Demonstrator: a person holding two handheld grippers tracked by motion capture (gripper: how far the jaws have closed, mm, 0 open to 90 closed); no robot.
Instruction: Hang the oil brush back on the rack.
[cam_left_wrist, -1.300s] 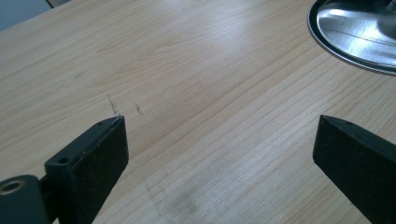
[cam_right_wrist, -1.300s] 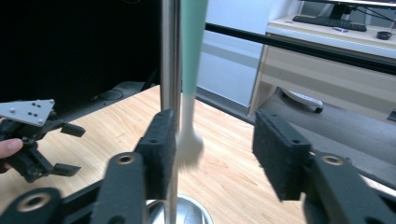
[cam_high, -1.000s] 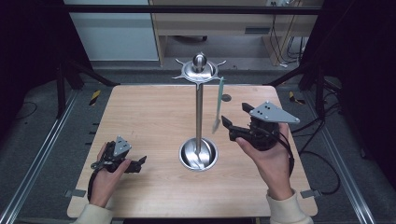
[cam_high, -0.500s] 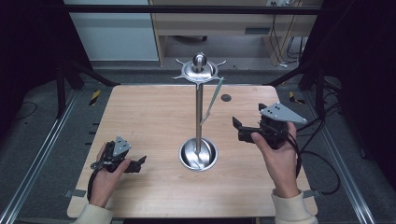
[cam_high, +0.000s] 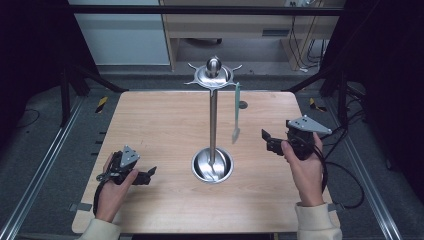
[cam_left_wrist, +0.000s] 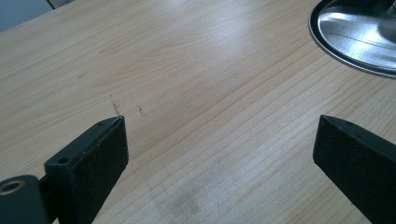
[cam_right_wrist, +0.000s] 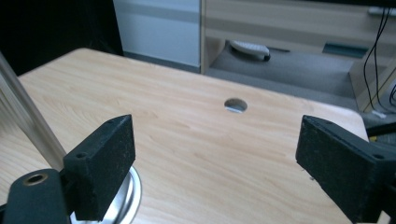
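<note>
Since the earlier frame the right gripper (cam_high: 270, 141) has pulled back toward the bench's (cam_high: 160, 125) right edge, away from the green tool (cam_high: 236, 111). At the left, the left gripper (cam_high: 145, 175) sits low over the bench, fingers (cam_left_wrist: 95, 158) spread and empty. At centre the stand (cam_high: 213, 120) rises from its round base (cam_high: 212, 165); the tool hangs from its top. The right gripper's fingers (cam_right_wrist: 105, 163) are spread, empty.

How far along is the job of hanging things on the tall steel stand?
Done: one pale green flat utensil hangs from the tall steel stand. In hand: nothing; the left gripper and right gripper are both open and empty. Left: unclear, since no other utensil lies on the wooden table.
</note>
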